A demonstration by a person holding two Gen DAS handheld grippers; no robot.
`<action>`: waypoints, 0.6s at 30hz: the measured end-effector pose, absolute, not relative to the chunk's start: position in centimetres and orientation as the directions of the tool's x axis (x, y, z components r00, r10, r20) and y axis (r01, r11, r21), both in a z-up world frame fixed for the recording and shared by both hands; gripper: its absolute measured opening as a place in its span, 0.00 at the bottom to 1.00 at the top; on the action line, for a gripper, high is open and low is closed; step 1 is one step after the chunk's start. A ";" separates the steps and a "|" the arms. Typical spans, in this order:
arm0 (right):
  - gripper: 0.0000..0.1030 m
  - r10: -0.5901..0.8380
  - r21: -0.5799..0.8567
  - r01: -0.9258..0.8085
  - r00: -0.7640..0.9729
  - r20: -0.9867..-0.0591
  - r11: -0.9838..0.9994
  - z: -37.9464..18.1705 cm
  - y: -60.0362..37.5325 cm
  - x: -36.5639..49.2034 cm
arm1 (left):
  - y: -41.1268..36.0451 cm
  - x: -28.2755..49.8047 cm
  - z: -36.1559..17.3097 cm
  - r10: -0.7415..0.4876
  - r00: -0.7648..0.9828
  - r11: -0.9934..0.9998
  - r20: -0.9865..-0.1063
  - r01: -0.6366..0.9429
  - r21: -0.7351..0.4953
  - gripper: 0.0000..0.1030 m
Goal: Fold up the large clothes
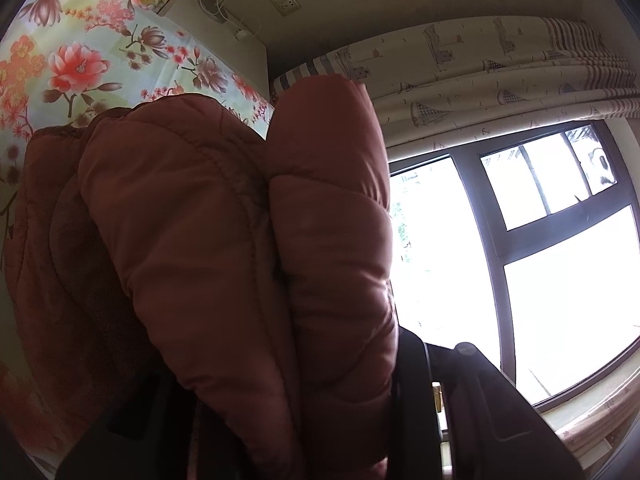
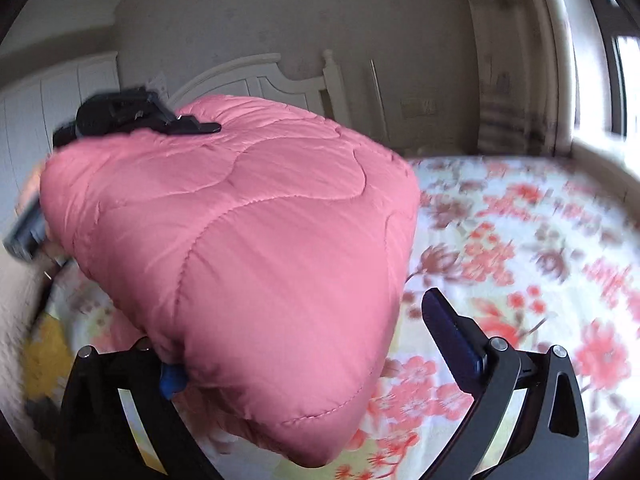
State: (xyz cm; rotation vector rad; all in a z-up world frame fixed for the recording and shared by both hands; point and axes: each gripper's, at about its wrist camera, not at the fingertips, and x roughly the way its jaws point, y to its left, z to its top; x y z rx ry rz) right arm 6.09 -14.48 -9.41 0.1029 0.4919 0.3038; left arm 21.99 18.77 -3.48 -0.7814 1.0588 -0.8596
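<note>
- Pink quilted jacket (image 2: pixel 248 256) fills the left hand-held gripper (image 1: pixel 288 432), whose jaws are clenched on a thick fold, judged to be holding it up off the bed (image 2: pixel 520 240).
- Right hand-held gripper (image 2: pixel 320 364) is released: jaws wide, one finger (image 2: pixel 452 332) clear of the padding, the other hidden beneath it.
- Jacket hangs bunched above the floral sheet; the fold is not yet laid.

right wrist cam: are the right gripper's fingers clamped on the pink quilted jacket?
No. The right gripper stands wide open, its right finger clear of the pink quilted jacket, over the floral bedsheet.
</note>
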 end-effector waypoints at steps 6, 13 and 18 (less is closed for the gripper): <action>0.96 0.104 -0.234 -0.195 0.929 -0.355 0.952 -10.6 -10.8 3.9 | 18.6 21.7 -3.2 -0.881 0.251 0.455 -0.401 0.217 -0.864 0.25; 0.93 0.029 -0.293 -0.133 0.942 -0.334 0.947 -11.2 -10.6 4.0 | 18.3 21.5 -2.9 -0.877 0.254 0.463 -0.408 0.225 -0.857 0.25; 0.43 0.096 -0.191 -0.199 0.891 -0.444 0.961 -12.4 -12.1 5.0 | 17.8 21.5 -2.1 -0.866 0.282 0.480 -0.414 0.230 -0.847 0.25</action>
